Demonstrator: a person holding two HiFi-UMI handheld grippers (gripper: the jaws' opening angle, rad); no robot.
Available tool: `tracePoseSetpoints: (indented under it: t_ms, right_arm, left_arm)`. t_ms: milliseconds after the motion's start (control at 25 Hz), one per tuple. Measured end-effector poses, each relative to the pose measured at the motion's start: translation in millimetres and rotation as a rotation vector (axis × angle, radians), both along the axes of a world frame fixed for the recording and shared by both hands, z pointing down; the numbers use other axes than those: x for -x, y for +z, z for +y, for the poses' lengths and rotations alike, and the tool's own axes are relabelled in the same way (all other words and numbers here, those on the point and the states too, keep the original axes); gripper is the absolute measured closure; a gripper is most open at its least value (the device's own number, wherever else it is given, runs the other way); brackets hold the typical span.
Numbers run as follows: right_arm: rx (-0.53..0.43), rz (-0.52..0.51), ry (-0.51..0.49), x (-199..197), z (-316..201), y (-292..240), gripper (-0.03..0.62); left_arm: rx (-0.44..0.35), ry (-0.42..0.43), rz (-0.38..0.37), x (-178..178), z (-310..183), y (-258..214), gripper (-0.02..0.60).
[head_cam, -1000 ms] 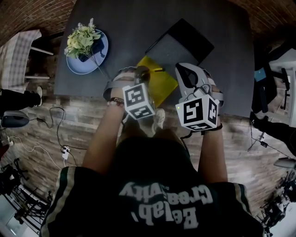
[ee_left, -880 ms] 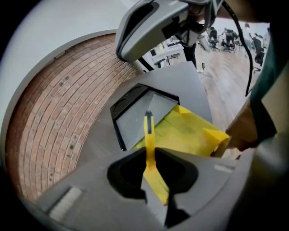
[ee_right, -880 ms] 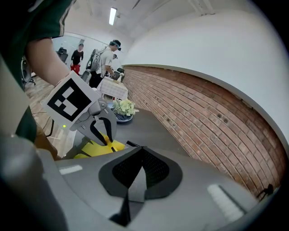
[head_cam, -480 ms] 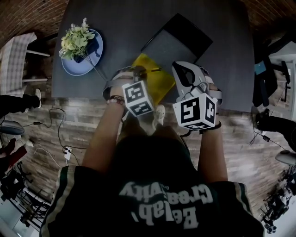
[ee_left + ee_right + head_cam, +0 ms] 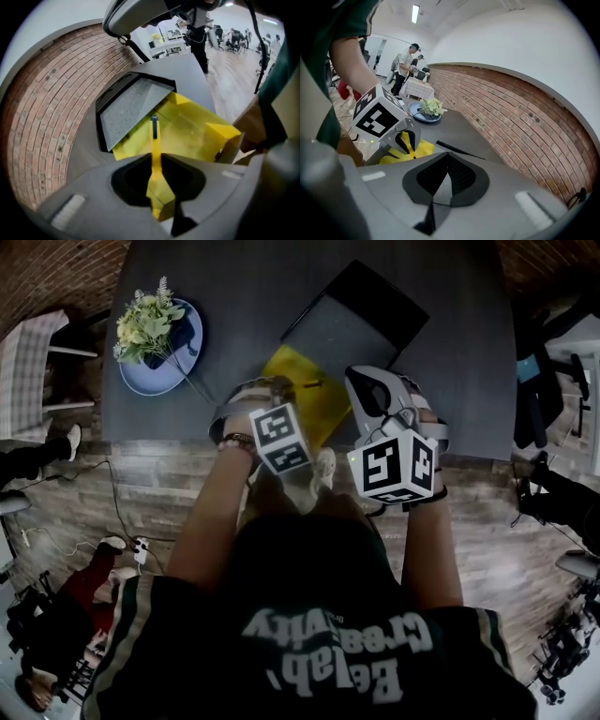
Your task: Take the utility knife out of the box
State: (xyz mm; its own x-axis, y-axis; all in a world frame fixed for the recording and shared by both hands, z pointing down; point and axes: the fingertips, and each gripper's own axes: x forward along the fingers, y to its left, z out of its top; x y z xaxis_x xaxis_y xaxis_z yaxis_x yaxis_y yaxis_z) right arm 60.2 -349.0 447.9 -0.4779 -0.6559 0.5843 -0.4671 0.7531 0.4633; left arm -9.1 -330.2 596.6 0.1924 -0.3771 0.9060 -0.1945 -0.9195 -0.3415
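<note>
Surroundings: dark matte table [image 5: 450, 352], with a round blue plate [image 5: 141, 381] of pale flowers [image 5: 150, 320] at 10 o'clock of the yellow box [image 5: 323, 413], well apart. Flat speckled grey lid [image 5: 352, 329] tilts over the box's far end at 1 o'clock. Left gripper [image 5: 159, 190] is part-closed, clamped on the slim yellow utility knife [image 5: 154, 140] over the open box. Right gripper [image 5: 435, 199] at 3 o'clock has its jaws together and holds nothing.

**Colours and Patterns Observed**

The box [image 5: 197, 129] is showing bright yellow; the utility knife [image 5: 154, 147] is showing yellow with a black slider. The surface [image 5: 281, 296] is presenting dark grey, the panel [image 5: 131, 105] speckled grey within black edging, the plate [image 5: 155, 381] blue, the wall [image 5: 511, 112] red-brown brick courses.
</note>
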Motion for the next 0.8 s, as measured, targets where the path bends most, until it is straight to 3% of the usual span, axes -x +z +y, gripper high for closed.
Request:
tracePoseSetpoints:
  t_ms: [800]
  right_arm:
    - [0.032,0.005,0.011,-8,-7,18,0.588]
  left_arm:
    - [0.073,0.02,-0.044,-5,2,35,0.515]
